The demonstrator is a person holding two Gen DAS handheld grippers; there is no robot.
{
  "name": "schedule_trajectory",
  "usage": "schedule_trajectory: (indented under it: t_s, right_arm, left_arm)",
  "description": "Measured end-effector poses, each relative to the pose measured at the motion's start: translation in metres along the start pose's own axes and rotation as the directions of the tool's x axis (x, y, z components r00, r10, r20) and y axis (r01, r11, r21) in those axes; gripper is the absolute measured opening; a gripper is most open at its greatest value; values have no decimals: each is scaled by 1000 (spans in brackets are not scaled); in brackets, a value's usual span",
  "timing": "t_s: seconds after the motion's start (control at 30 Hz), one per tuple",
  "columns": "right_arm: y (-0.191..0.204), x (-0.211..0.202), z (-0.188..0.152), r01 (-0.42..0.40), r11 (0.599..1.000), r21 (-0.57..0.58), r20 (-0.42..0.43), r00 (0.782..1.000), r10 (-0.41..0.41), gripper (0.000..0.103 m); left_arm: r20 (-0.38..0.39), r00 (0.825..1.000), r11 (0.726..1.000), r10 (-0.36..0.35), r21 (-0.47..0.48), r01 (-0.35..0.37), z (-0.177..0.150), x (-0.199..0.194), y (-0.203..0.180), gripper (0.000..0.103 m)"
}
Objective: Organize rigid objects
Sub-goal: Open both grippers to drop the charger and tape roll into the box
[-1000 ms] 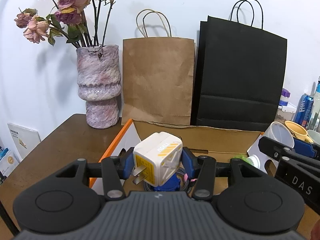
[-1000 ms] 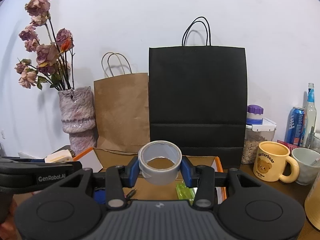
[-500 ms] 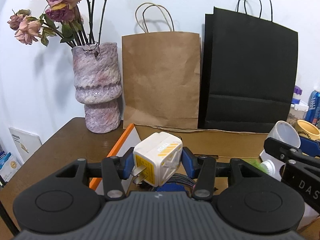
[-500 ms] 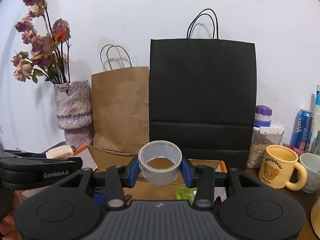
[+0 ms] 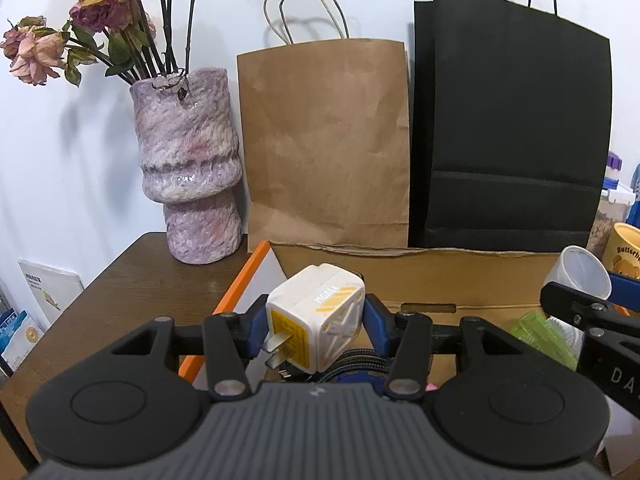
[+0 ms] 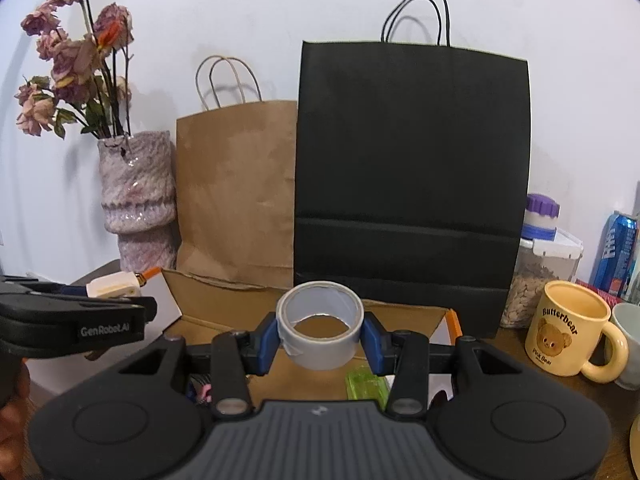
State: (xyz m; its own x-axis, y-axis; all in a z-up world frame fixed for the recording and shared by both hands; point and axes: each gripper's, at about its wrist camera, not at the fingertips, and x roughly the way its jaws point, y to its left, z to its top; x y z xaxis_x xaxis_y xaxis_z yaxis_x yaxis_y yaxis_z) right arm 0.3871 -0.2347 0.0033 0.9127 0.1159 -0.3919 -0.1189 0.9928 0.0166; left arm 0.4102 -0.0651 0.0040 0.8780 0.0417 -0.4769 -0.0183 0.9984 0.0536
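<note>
Both tongs have risen over the last second: the cardboard box sits lower under the left tongs than it did, and the bags behind loom bigger. Grips unchanged.

Largest to smallest:
- Bench: below and left of the left tongs, brown wood, carries everything.
- Black paper bag and brown paper bag: upright, dead ahead of both tongs, behind the box. Vase of dried flowers ahead-left.
- Cardboard box: open, directly under and ahead of both tongs. A green plastic item and some braided cable lie inside, below the right tongs.
- Mug: on the bench, right of the right tongs, outside the box.
- Tape roll: clamped between the right tongs' blue pads, held above the box, hole facing up and forward.
- Charger plug: white cube with yellow label, prongs pointing left and down, pinched in the left tongs above the box's left half.

Step, as I read it: both items lifted clear, mid-transfer, destination not evident, possibly the bags. Next move needs a chosen drop spot per item, with the tongs kept apart since they're close side by side.
</note>
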Motion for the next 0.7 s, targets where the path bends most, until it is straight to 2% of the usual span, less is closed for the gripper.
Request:
schedule_trajectory:
  t_s: [0.23,0.27,0.3,0.33,0.37,0.4,0.43,0.47,0.53,0.7]
  right_arm:
    - [0,2,-2,-9,1000,-7,-37,999,8,43]
    - [-1,2,-2,-11,1000,-6,-44,999,11,43]
    - [-1,2,-3,-10,1000,-7,-47,999,10,44]
    - [-1,2,-3,-5,1000,-10,-52,999,5,53]
    - [-2,2,-3,1,1000,-11,-49,999,-1,66]
    - [-2,1,-4,7,1000,-7,-41,999,-7,74]
    - [-3,0,-3,14,1000,-3,-31,999,-14,89]
    - [-4,-1,-3,18,1000,-1,-25,1000,-19,96]
    - [-5,-2,-3,23,1000,4,-17,1000,-23,102]
    - [-6,-1,-2,29,1000,3,-22,999,-29,103]
  left_arm:
    - [-13,1000,999,23,27,-23,-1,2,-2,53]
    - [-6,999,999,33,33,-32,-1,2,-2,63]
    - [2,999,998,42,38,-42,-1,1,-3,79]
    - [13,999,998,48,38,-49,-1,-1,-2,86]
    - [24,998,998,50,36,-51,0,-3,-2,93]
    - [31,998,998,51,33,-52,0,-4,-1,98]
    - [36,998,998,52,30,-53,2,-5,0,101]
    - [40,998,998,54,27,-55,2,-5,0,103]
    - [41,997,997,64,29,-65,3,-6,0,103]
    - [31,997,997,76,33,-77,3,-3,0,103]
